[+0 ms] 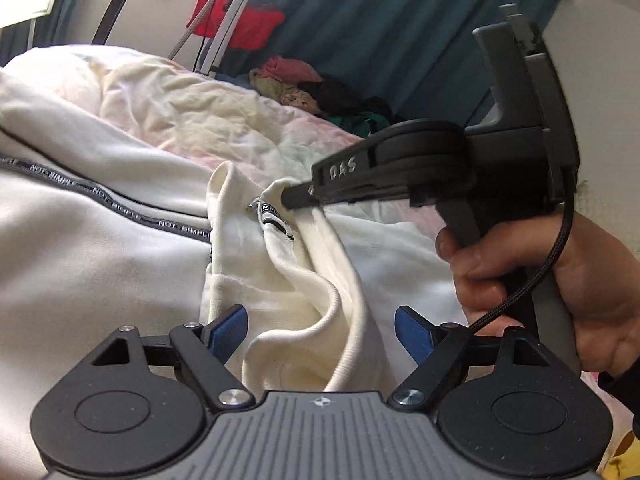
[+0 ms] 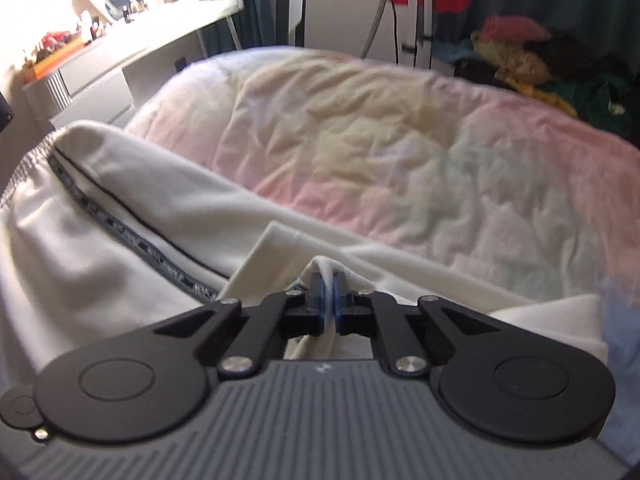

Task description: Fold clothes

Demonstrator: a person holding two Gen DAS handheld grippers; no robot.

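Observation:
A white zip jacket with a grey lettered tape along its zip lies on the bed. My left gripper is open, its blue pads either side of a raised fold of the jacket's collar edge, not closed on it. My right gripper comes in from the right, held by a hand, and is shut on the collar near the zip pull. In the right wrist view the right gripper pinches a white ribbed edge of the jacket between its blue pads.
The jacket rests on a pastel quilt covering the bed. A heap of coloured clothes lies at the far side by dark teal curtains. A white desk with clutter stands at the left. A red garment hangs behind.

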